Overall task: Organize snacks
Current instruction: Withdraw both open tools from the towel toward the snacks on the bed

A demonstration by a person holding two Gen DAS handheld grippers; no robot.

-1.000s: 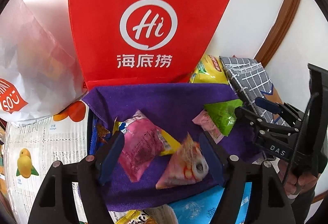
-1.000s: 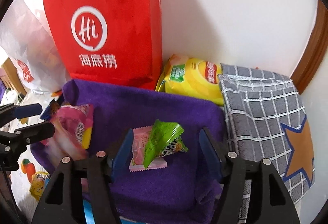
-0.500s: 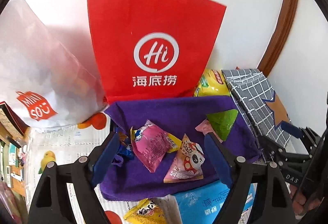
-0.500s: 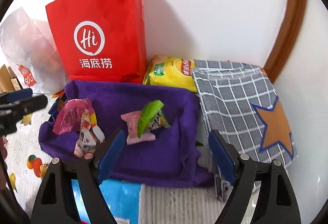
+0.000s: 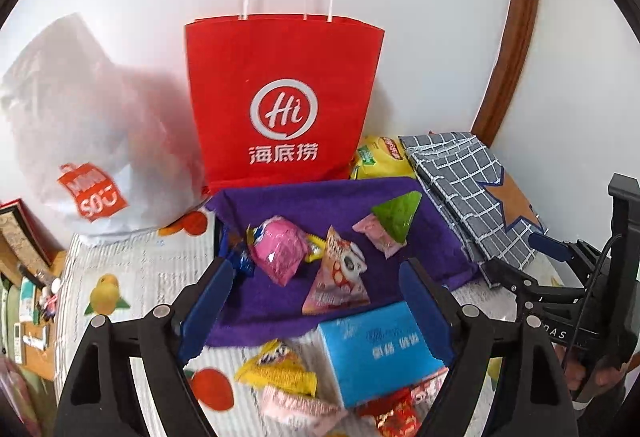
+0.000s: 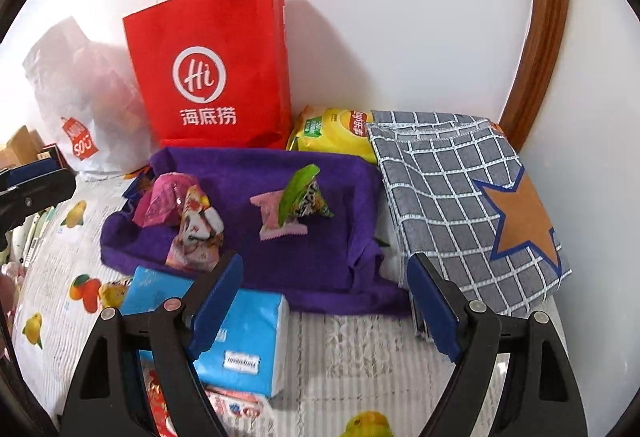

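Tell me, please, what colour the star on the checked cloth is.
Orange-brown star, edged blue; right wrist view.

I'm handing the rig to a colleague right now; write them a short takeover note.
Left gripper: open, empty. Right gripper: open, empty; both sets of jaws have just been opening.
On the purple cloth: pink packet, triangle packet, green packet lying on a pink sachet.
Not yet on the cloth: yellow packet and red packet near the blue tissue pack, chips bag by the red bag.
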